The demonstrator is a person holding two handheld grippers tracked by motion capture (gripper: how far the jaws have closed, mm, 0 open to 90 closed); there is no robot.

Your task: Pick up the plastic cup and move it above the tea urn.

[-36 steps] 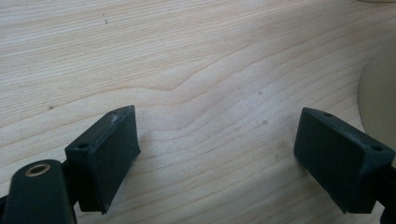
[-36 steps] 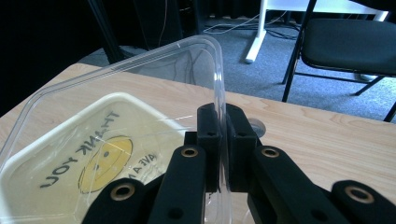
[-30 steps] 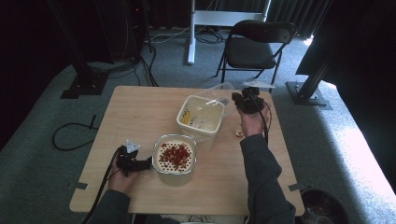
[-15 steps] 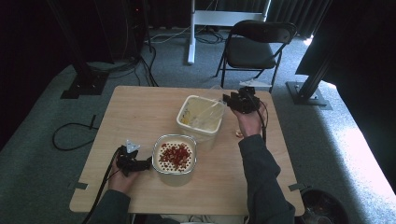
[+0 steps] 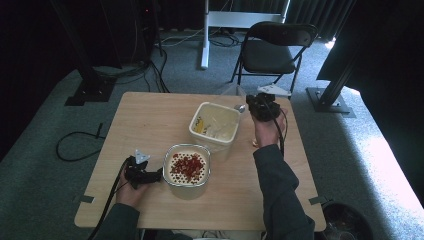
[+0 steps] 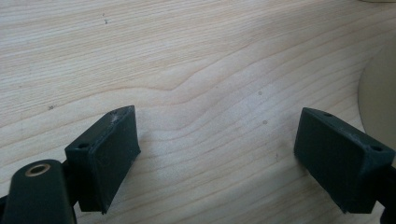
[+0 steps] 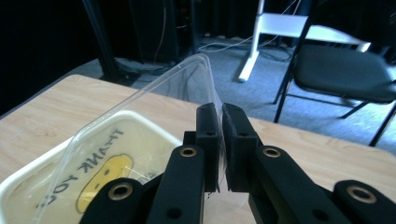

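Table point(image 5: 150, 120) of pale wood carries my cream rectangular tub point(image 5: 215, 125); above its far right corner my right gripper point(image 7: 219, 135), jaws having just closed, pinches the clear plastic lid point(image 7: 154, 107). Left gripper point(image 6: 215, 144) gapes empty beside the red-topped glass container point(image 5: 186, 170).

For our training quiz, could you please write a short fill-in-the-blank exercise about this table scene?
1. The right claw is shut on the edge of a clear plastic ____.
2. The left claw rests on the table with its jaws ____.
3. The container nearest the left claw holds ____ pieces on top.
4. Behind the table stands a black folding ____.

Missing words: lid; open; red; chair
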